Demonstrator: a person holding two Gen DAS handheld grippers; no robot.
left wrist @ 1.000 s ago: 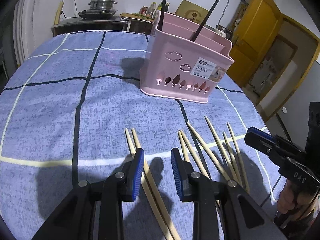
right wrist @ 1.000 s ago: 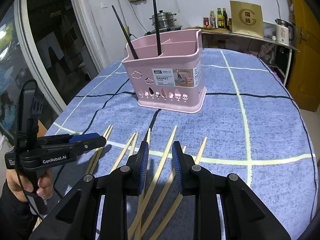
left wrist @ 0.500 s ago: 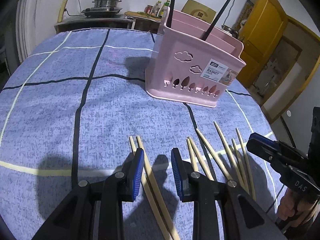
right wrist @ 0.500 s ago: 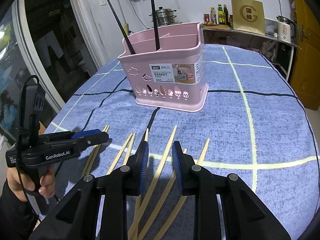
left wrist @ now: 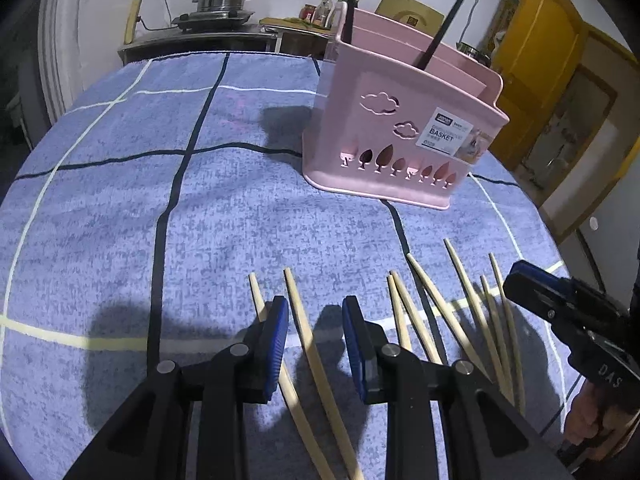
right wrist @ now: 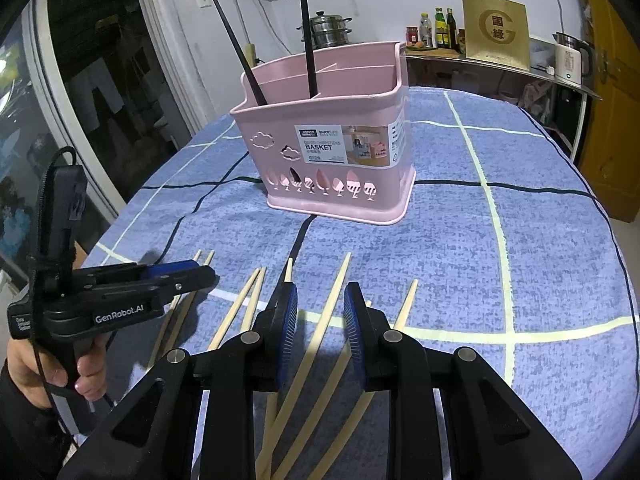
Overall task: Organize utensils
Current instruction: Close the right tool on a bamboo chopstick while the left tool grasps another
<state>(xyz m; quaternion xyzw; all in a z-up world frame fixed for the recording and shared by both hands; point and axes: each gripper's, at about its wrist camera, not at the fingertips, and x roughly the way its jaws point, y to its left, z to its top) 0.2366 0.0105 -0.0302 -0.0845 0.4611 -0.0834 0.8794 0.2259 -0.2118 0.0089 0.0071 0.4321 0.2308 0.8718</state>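
Both grippers, left gripper [left wrist: 315,334] and right gripper [right wrist: 321,322], hover unclenched over pale chopsticks [left wrist: 420,318] on the counter [left wrist: 208,216]; two black chopsticks [right wrist: 306,24] stand in the pink basket [right wrist: 332,160].

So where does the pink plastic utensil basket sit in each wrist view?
Left wrist: the pink plastic utensil basket stands upper right of centre.
Right wrist: it stands upper centre.
Shared landmark: the two black chopsticks standing in it, and its white BASKET label.
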